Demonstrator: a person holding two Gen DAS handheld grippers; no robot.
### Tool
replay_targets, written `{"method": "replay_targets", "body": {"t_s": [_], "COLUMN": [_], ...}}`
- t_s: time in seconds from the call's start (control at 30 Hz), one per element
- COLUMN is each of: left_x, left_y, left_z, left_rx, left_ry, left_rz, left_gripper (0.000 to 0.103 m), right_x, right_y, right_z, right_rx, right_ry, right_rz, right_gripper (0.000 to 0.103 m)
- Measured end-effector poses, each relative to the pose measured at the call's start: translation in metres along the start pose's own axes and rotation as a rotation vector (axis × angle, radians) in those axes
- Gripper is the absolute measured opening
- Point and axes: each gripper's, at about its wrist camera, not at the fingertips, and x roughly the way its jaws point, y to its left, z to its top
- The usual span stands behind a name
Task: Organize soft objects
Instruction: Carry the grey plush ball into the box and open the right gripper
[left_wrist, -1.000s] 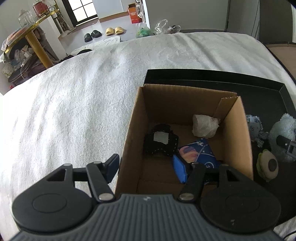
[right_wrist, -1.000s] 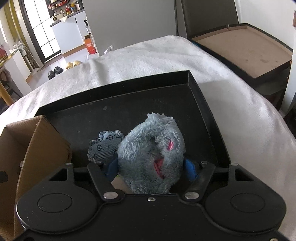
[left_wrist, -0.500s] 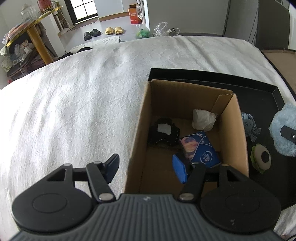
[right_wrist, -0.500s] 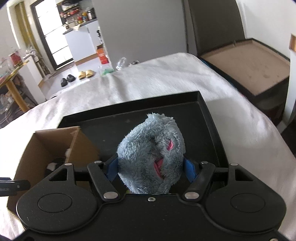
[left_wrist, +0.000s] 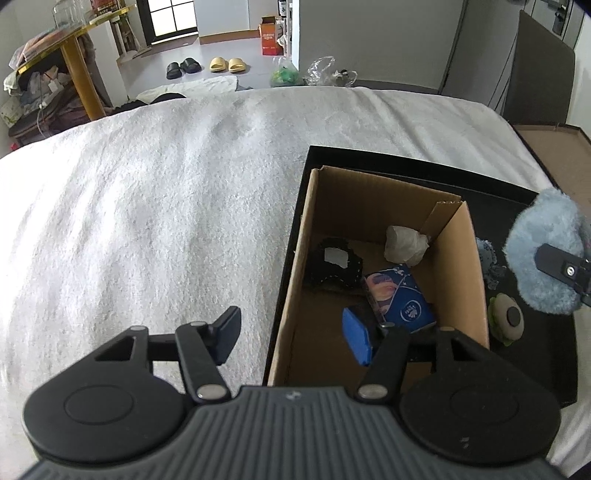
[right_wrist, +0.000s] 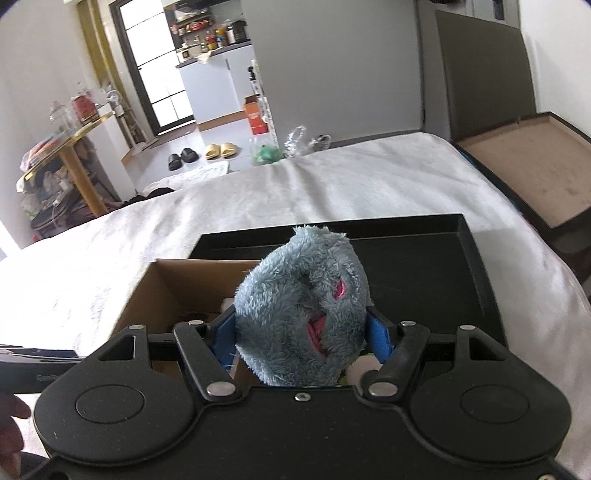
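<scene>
Step in hand: the right gripper carries a blue plush toy in the air above the black tray, near the cardboard box; I judge this as the carry toward the box.
Right claw: its blue pads press into the plush from both sides, so it is holding the toy, with the fur bulging out above the jaws.
Left claw: the left gripper straddles the near left wall of the box, one finger outside over the white blanket, one inside; the jaws are closing and the wall stands between them, not yet pinched.
Already in the box: a black fabric piece, a white crumpled wad and a blue tissue pack.
Left on the tray: a grey patterned soft toy and a round green-and-grey toy, both just beside the box's right wall.
Next move calls for: bringing the plush over the box opening, clear of the wall and the raised flap, then lowering and letting go; the left claw probably steadies the box.
Hard to make out: the plush hides most of the box's inside in the right view; what kind of animal it is cannot be told; the grey toy is half cut off by the box wall.
</scene>
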Motion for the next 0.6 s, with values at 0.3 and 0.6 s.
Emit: {"method": "replay_targets", "body": {"t_s": [0.3, 0.6], "left_x": [0.005, 0.013], "left_y": [0.013, 0.030], "left_z": [-0.005, -0.015], "left_rx": [-0.026, -0.082], "left_ry": [0.005, 0.045], "left_rz": [-0.057, -0.122], "left_gripper": [0.054, 0.035], "right_x": [-0.001, 0.006], "right_y": [0.036, 0.068], "right_z": [0.003, -0.001], "right_rx": [-0.046, -0.086], "right_ry": [-0.002, 0.038], "right_rz": [0.038, 0.084], "right_gripper": [0.068, 0.068]}}
